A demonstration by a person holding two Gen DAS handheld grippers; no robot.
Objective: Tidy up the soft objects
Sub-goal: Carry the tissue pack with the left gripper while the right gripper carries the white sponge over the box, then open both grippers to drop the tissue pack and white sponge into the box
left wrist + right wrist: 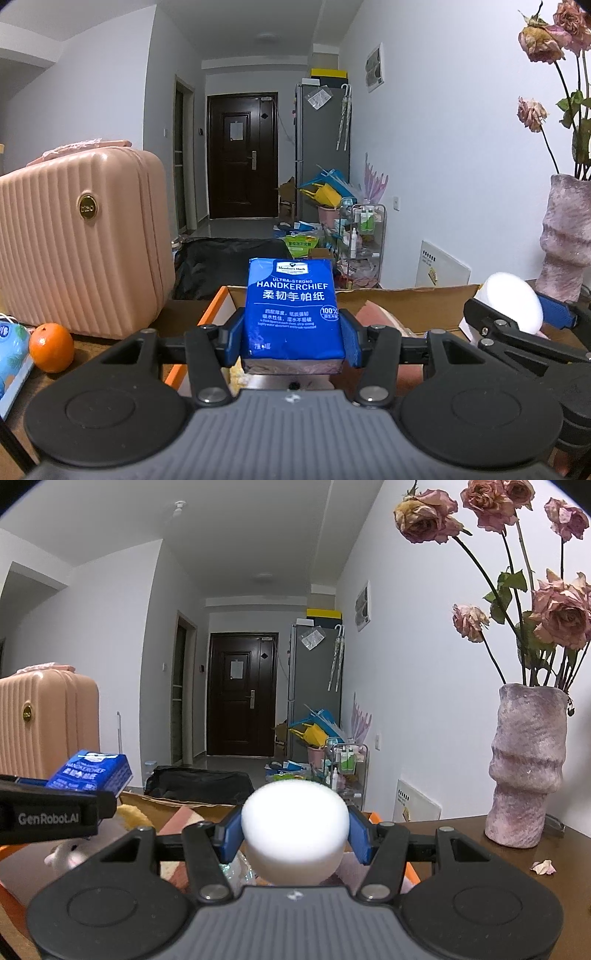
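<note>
My left gripper (293, 338) is shut on a blue handkerchief tissue pack (293, 314) and holds it upright above an open cardboard box (406, 302) with an orange rim. My right gripper (294, 836) is shut on a round white sponge (294, 834) over the same box (192, 805). The right gripper with the sponge (511, 302) shows at the right of the left wrist view. The tissue pack (92, 771) shows at the left of the right wrist view. Soft items lie in the box, among them a plush toy (68, 854).
A pink suitcase (74, 240) stands at the left on the brown table (535, 856). An orange (51, 347) lies before it. A purple vase (526, 764) with dried roses stands at the right. A fallen petal (543, 867) lies near the vase.
</note>
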